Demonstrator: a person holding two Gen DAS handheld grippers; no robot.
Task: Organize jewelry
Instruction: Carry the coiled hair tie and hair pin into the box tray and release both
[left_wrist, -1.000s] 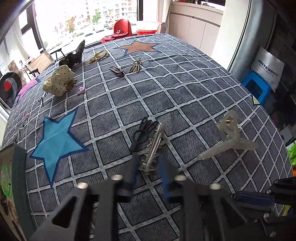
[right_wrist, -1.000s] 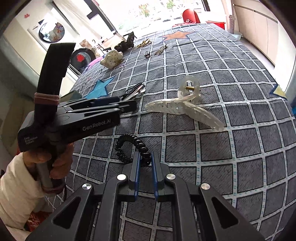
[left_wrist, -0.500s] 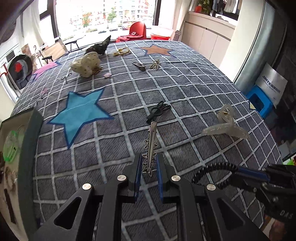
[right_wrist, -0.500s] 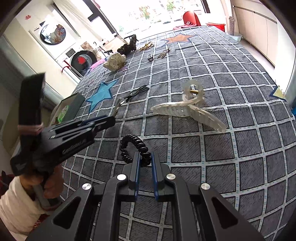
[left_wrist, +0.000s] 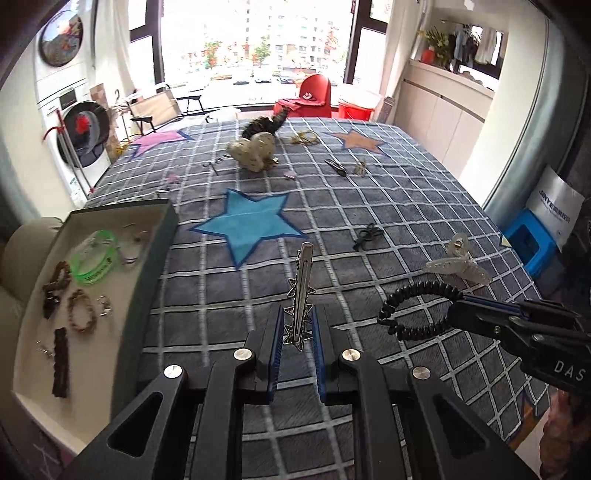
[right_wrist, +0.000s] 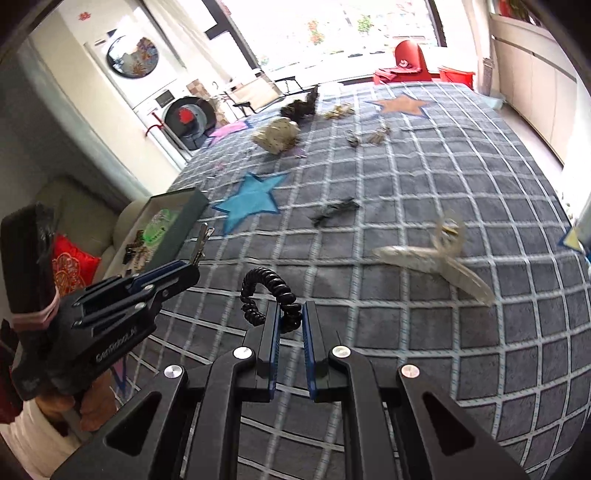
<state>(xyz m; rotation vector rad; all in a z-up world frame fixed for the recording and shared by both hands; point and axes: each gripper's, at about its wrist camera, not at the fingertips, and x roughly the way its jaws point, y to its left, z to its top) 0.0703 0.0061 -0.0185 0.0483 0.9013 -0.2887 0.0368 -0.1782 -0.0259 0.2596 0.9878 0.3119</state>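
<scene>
My left gripper (left_wrist: 297, 314) is shut on a silver metal hair clip (left_wrist: 301, 284) and holds it upright above the grid-patterned blanket. My right gripper (right_wrist: 290, 310) is shut on a black spiral hair tie (right_wrist: 267, 291), also lifted; it shows in the left wrist view (left_wrist: 413, 310). An open tray (left_wrist: 155, 251) at the left holds a green bracelet (left_wrist: 96, 256), beaded bracelets and other small pieces. The left gripper with the clip (right_wrist: 201, 245) shows in the right wrist view, close to the tray (right_wrist: 188, 212).
A clear claw clip (left_wrist: 458, 264) and a black hair tie (left_wrist: 367, 236) lie on the blanket at the right. Farther back lie a cream scrunchie (left_wrist: 253, 149), a dark scrunchie (left_wrist: 264, 123), a gold piece (left_wrist: 304, 138) and small clips (left_wrist: 338, 166).
Both grippers have risen and swung left with their items. The tray has come fully into the left wrist view. The clip and the hair tie stay gripped.
</scene>
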